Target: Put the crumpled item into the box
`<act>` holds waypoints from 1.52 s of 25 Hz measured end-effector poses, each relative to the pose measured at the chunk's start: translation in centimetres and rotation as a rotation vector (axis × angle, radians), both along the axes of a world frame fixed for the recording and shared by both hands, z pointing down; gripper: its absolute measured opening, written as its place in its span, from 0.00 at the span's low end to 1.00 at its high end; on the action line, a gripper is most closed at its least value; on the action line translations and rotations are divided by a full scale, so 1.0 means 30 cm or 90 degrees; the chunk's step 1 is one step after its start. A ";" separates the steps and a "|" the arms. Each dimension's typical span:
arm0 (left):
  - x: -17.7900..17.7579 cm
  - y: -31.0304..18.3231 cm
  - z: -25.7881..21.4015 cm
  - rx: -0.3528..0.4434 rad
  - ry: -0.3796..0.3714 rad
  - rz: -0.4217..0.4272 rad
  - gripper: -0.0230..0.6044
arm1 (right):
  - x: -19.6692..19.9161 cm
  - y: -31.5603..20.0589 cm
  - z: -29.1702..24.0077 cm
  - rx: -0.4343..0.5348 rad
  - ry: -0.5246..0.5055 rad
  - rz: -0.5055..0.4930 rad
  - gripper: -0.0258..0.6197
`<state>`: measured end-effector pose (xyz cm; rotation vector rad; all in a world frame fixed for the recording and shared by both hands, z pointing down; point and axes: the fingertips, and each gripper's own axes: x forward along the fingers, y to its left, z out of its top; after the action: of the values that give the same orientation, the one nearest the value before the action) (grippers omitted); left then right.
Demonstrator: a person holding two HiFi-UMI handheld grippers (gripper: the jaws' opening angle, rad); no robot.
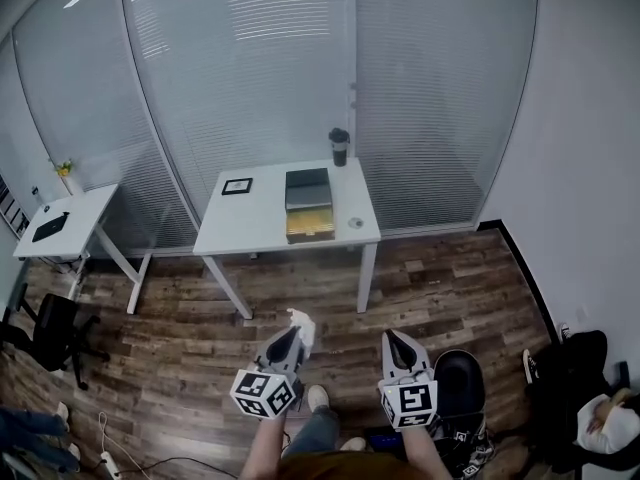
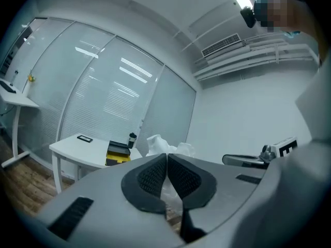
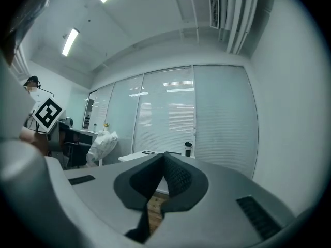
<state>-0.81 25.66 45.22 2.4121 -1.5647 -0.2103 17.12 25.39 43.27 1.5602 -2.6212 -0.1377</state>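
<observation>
- Your left gripper [image 1: 293, 334] is clamped on the crumpled item [image 1: 304, 325], a wad of thin white plastic. The jaws are closed to a narrow line on it.
- In the left gripper view, the crumpled item [image 2: 161, 144] billows out just above the left gripper [image 2: 167, 157]. More of the film shows pinched between the two ribbed pads [image 2: 153, 175] and trailing below them.
- Your right gripper [image 1: 389, 337] carries nothing. In the right gripper view, the right gripper [image 3: 163, 157] has its jaws together at the tips, with only wood floor showing through the gap lower down.
- The two grippers are held side by side above the wood floor [image 1: 450, 288], the right one just off the left jaws' right flank.
- The box [image 1: 309, 205] sits well ahead of both sets of jaws, on the white table [image 1: 255, 230]. It has a black upper part and a yellow lower one.
- From the left jaws, the box [image 2: 118, 154] lies forward and to the left of the tips, well apart from the held plastic.
- A dark tumbler [image 1: 339, 147] stands at the table's far edge, beyond the box. A small black frame [image 1: 237, 186] lies to the box's left.
- From the right jaws, the tumbler [image 3: 187, 149] shows just above and right of the tips, and the crumpled item [image 3: 104, 143] hangs off to their left.
</observation>
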 end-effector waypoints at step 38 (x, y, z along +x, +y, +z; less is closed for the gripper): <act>-0.394 -1.387 0.242 -0.094 -0.043 0.066 0.09 | -0.429 -1.390 0.257 -0.124 0.046 0.004 0.06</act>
<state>-12.63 -15.96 52.48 2.3984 -1.4238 0.0060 4.25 -16.31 50.99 1.4698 -2.4892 0.0588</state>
